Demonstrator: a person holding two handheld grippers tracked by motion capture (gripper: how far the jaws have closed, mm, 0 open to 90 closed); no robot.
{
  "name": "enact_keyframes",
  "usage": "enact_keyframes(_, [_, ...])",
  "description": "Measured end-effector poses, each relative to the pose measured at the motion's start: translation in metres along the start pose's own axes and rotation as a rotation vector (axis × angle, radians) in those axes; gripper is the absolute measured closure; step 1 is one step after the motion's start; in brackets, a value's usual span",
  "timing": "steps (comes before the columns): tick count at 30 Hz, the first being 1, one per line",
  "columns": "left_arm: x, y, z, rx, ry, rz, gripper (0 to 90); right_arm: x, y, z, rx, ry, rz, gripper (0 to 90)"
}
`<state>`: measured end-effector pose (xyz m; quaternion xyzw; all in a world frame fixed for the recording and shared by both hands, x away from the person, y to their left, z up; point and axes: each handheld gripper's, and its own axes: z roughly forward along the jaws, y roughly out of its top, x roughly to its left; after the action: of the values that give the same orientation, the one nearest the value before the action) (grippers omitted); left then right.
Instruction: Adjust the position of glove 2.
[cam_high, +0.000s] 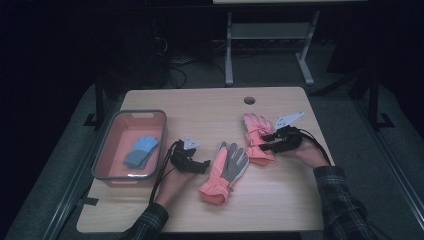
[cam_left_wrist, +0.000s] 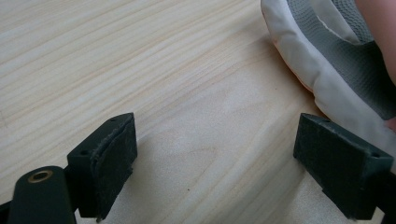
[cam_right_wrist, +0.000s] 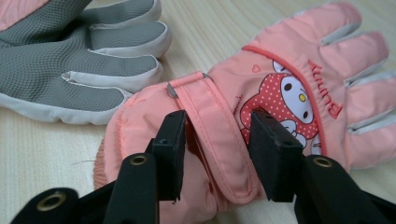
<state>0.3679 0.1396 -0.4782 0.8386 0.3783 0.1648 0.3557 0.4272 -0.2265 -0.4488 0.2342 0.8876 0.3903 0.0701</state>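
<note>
Two pink winter gloves lie on the wooden table (cam_high: 280, 200). One glove (cam_high: 227, 170) (cam_right_wrist: 70, 60) lies with its grey palm up in the middle. The other glove (cam_high: 256, 137) (cam_right_wrist: 299, 88) lies to its right, cartoon print up. My right gripper (cam_high: 265, 142) (cam_right_wrist: 217, 144) is shut on this printed glove at its wrist strap, and the fabric bulges between the pads. My left gripper (cam_high: 204, 165) (cam_left_wrist: 215, 158) stands open low over bare wood, with the grey-palmed glove (cam_left_wrist: 327, 70) just beyond its right jaw.
A pink bin with a grey rim (cam_high: 102, 147) stands at the table's left and holds a blue glove (cam_high: 141, 151). A cable hole (cam_high: 249, 100) sits near the far edge. A white desk frame (cam_high: 229, 50) stands beyond the table.
</note>
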Motion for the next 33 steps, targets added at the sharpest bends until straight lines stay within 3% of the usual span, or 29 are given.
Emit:
enact_keyframes(2, [0.0, 0.0, 0.0, 0.0, 0.0, -0.001, 12.7, 0.0, 0.0, 0.0, -0.005, -0.005, -0.004, 53.6])
enact_keyframes(8, [0.0, 0.0, 0.0, -0.002, 0.0, -0.002, 12.8, -0.002, -0.004, 0.0, 0.0, -0.007, 0.034, 72.7])
enact_keyframes(17, [0.0, 0.0, 0.0, -0.003, -0.001, -0.002, 12.8, 0.015, -0.011, -0.03, 0.036, -0.077, 0.076, 80.0])
enact_keyframes(22, [0.0, 0.0, 0.001, -0.004, -0.002, -0.002, 12.7, 0.037, -0.021, -0.049, 0.054, -0.106, 0.14, 79.8])
enact_keyframes(25, [0.0, 0.0, 0.001, -0.004, -0.002, -0.002, 12.7, 0.054, -0.027, -0.053, 0.051, -0.09, 0.153, 78.4])
enact_keyframes(30, [0.0, 0.0, 0.001, -0.004, -0.002, -0.002, 12.7, 0.082, -0.032, -0.052, 0.071, -0.016, 0.137, 65.3])
enact_keyframes(33, [0.0, 0.0, 0.001, -0.004, -0.002, -0.001, 12.8, 0.085, -0.028, -0.058, 0.018, -0.008, 0.112, 61.4])
